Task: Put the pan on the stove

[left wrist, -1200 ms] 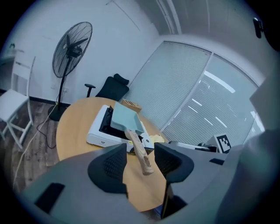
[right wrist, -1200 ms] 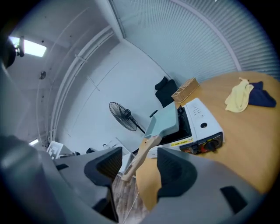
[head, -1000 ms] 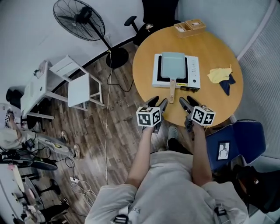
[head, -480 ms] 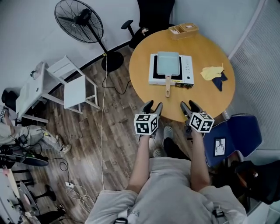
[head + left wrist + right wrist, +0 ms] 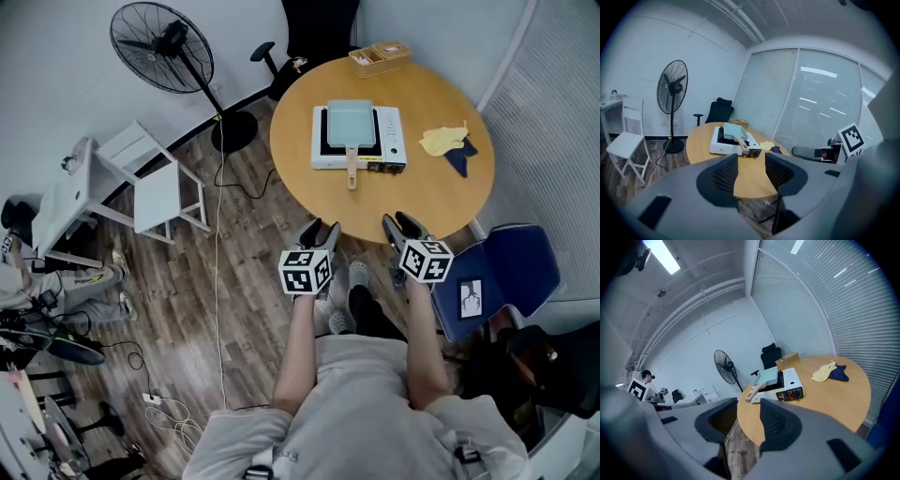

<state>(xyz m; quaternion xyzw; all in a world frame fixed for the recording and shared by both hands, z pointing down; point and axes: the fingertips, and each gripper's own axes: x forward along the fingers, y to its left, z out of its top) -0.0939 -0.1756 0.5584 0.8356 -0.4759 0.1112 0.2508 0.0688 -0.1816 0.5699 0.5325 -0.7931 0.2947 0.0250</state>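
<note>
Now, at upper centre of the head view, the pan [image 5: 349,122] sits on the stove [image 5: 390,139] on the round table [image 5: 412,197]. Near the table's lower edge, you hold the left gripper [image 5: 319,229] with jaws spread and empty. The right gripper [image 5: 398,221] is closing its jaws on nothing.

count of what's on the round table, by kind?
stove: 1
pan: 1
wooden box: 1
cloths: 2, a yellow cloth and a dark blue cloth
Total: 5
</note>
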